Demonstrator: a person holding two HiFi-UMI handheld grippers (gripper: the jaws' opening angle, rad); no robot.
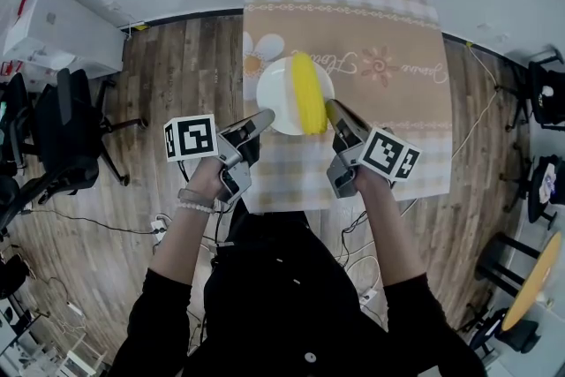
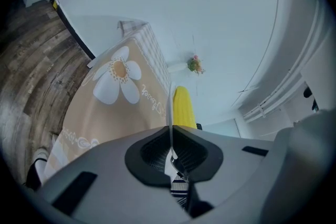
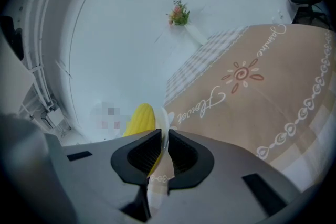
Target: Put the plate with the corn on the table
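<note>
Stretching away from the person, the table (image 1: pixel 388 22) carries a checked and tan cloth with flower prints. The plate (image 1: pixel 275 91) sits above its near part, closer to the left edge than to the right and a little in from the near edge. The corn (image 1: pixel 307 93) lies across the plate's middle, pointing from the near rim to the far one.

The left gripper (image 1: pixel 265 115) pinches the plate's left rim. Its own view shows the thin white rim (image 2: pixel 169 113) running edge-on into the narrow gap between the pads, with the corn (image 2: pixel 182 110) just past it. The right gripper (image 1: pixel 334 108) pinches the opposite rim. In its view the rim (image 3: pixel 164 123) is clamped between nearly closed pads beside the yellow cob (image 3: pixel 140 118).

The step in hand looks like the final placing: the plate is over the cloth, gripped on both sides. Whether it already rests on the table I cannot tell.

If it is not down yet, the next move calls for lowering both sides evenly, so the corn does not roll, until the base sits flat. Both jaws can then open and draw back sideways.
</note>
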